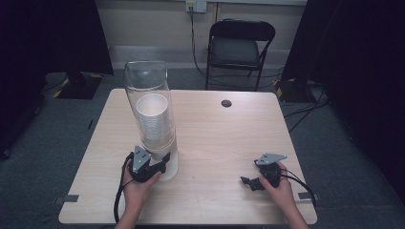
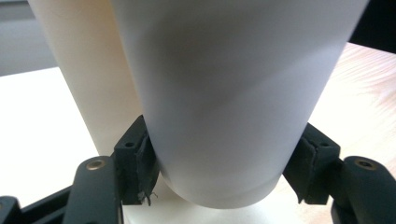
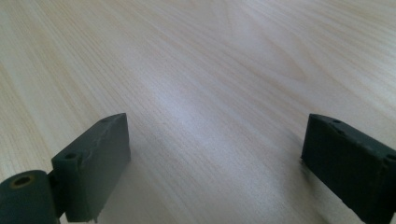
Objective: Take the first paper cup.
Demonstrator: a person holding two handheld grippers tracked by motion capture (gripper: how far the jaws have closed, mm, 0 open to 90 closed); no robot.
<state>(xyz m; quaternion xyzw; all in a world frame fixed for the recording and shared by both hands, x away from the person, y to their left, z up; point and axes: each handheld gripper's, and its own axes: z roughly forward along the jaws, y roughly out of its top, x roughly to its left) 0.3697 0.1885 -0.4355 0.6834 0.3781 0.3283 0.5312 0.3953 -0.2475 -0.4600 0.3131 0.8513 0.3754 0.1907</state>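
A clear tube (image 1: 145, 78) tilts up from a white base (image 1: 173, 166) on the table and holds a stack of white paper cups (image 1: 154, 121). My left gripper (image 1: 165, 164) reaches in at the foot of the tube. In the left gripper view a white paper cup (image 2: 224, 93) sits between the jaws of the left gripper (image 2: 219, 161), and both pads (image 2: 140, 163) press on its lower wall. The dispenser's cream column (image 2: 84, 79) stands behind it. My right gripper (image 1: 249, 182) rests low near the table's front right, open, with bare wood between the jaws of the right gripper (image 3: 215, 158).
The light wooden table (image 1: 224, 143) has a round cable hole (image 1: 226, 103) near its far edge. A black folding chair (image 1: 241, 47) stands beyond it. Dark curtains hang on both sides, and cables lie on the floor at the right.
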